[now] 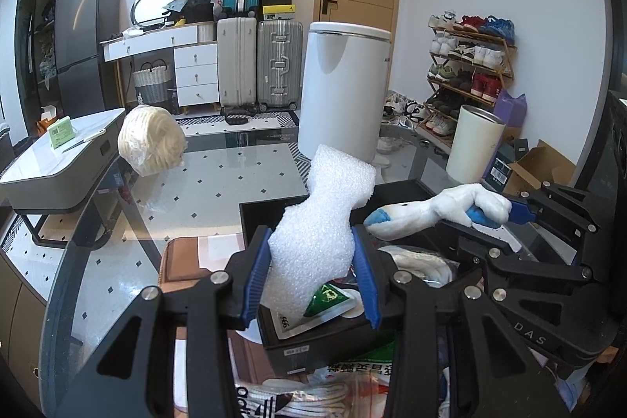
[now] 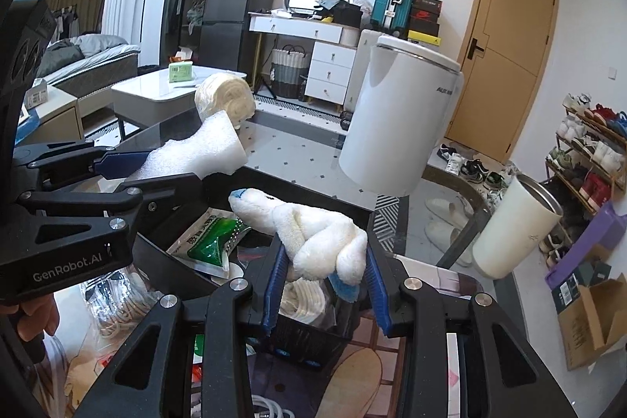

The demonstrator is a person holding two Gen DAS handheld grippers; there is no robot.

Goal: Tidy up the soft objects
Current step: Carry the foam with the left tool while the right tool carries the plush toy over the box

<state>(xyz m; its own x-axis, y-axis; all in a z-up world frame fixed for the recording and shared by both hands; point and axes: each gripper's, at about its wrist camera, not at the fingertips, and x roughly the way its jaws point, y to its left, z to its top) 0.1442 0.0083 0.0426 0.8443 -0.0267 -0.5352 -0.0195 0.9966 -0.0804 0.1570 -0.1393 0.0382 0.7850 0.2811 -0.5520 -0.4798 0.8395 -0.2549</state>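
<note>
Glass table (image 1: 219,183), bumpy foam sheet (image 1: 313,237), fluffy toy (image 2: 321,241)

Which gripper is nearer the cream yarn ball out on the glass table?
Left. The left gripper, shut on the white foam piece, sits on the side of the yarn ball; the right gripper, holding the plush toy, is farther over, beyond the left.

Black tongs (image 1: 311,275), blue pads (image 1: 254,277), silver screws, "GenRobot.AI" mark.
</note>
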